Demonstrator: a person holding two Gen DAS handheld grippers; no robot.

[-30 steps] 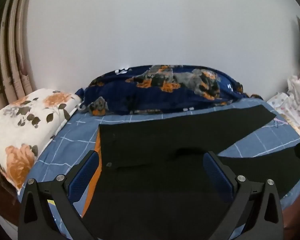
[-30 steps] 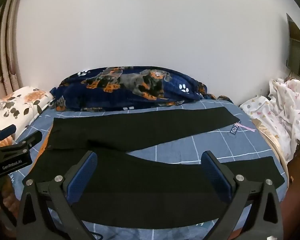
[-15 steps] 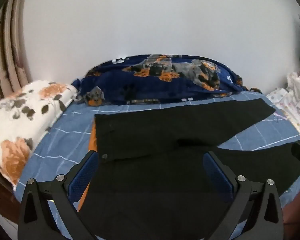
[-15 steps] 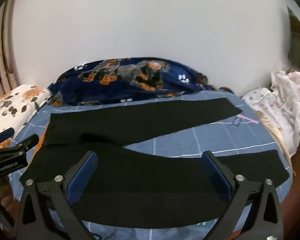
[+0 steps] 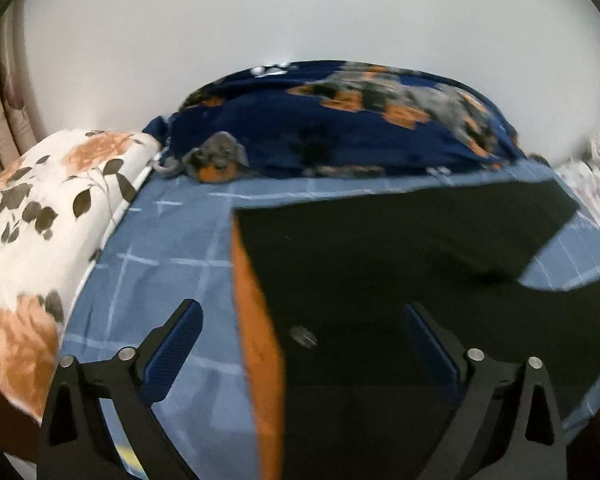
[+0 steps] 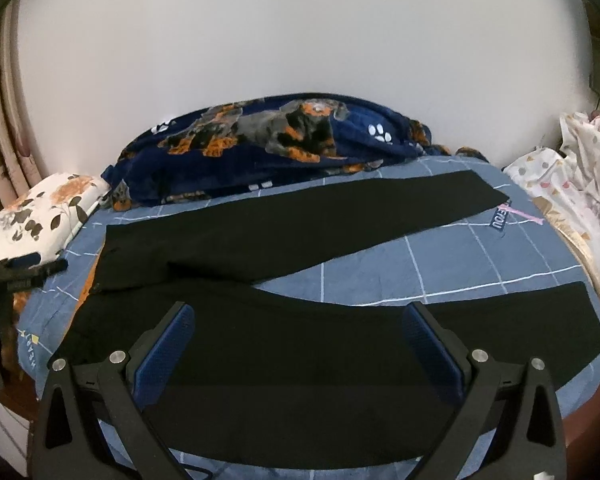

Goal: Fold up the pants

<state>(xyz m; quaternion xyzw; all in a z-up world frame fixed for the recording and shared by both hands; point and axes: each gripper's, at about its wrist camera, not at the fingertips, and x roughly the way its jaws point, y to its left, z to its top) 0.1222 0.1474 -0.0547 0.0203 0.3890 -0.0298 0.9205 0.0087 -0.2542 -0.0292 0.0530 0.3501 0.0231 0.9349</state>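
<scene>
Fold not yet begun, as far as can be judged: the black pants (image 6: 284,240) lie flat on the bed (image 6: 440,264), both legs spread apart in a V with checked blue sheet showing between them, waistband toward the flowered pillow (image 5: 40,216). No leg is laid over the other; all folds remain to be done. Left claw (image 5: 300,336) is wide open, holding nothing, poised over the waist end where an orange lining strip (image 5: 252,312) shows along the edge and a small metal button (image 5: 302,336) sits between the fingers. Right claw (image 6: 296,340) is likewise wide open and empty, above the near leg. Fabric looks matte, thin, limp, with straight-cut hems; few wrinkles visible. A plush navy blanket (image 6: 276,136) with a dog print is bunched at the far side. The left view is motion-blurred, so fine detail at the waist is uncertain.
</scene>
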